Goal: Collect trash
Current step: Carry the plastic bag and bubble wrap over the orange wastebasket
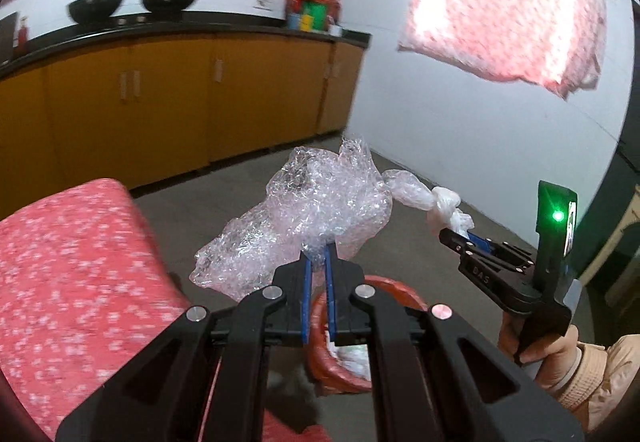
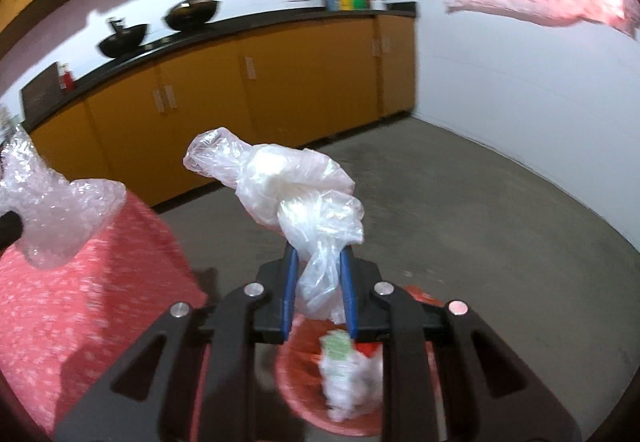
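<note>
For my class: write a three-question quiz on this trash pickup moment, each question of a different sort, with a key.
1. True or false: the left gripper is shut on the crumpled bubble wrap.
2. What does the right gripper hold? A) a wok B) a knotted clear plastic bag C) nothing
3. Fill in: below both grippers stands a red ____ with trash already in it.

Key: 1 true; 2 B; 3 bin.
</note>
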### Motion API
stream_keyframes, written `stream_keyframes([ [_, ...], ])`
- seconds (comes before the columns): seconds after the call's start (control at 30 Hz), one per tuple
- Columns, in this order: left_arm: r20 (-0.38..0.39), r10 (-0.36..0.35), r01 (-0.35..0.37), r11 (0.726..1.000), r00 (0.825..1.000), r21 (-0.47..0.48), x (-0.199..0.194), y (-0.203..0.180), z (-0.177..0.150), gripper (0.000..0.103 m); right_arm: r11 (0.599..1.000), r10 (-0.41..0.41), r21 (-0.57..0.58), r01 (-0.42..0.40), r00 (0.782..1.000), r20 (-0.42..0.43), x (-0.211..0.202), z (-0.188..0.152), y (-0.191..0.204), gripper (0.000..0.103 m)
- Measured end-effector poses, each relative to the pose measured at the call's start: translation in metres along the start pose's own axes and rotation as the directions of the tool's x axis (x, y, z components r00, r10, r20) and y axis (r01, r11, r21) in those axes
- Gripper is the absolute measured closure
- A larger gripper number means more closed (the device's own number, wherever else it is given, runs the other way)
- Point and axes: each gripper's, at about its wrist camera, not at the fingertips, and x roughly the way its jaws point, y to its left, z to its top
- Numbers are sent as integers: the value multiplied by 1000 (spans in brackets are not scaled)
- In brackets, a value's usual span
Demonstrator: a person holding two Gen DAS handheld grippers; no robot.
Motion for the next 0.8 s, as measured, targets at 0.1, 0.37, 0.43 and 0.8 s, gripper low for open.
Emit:
stream_keyframes([
  [0.1, -29, -30, 31, 999, 999, 15, 22, -22, -4, 97, 998, -56, 18, 56, 998, -14, 7, -13, -28, 83],
  [0.37, -126, -80, 88, 995, 989, 55, 75, -66, -27, 97, 986, -139, 76, 145, 987, -76, 28, -46, -81, 83],
  [0.43, -145, -89, 98, 994, 985, 57, 87, -73, -32, 97, 983, -155, 86, 163, 984, -92, 35, -50, -86, 83],
  [0.8, -257, -108, 133, 988, 960, 83, 140, -99, -60, 97, 972, -187, 105, 209, 964, -187, 72, -84, -104, 83],
])
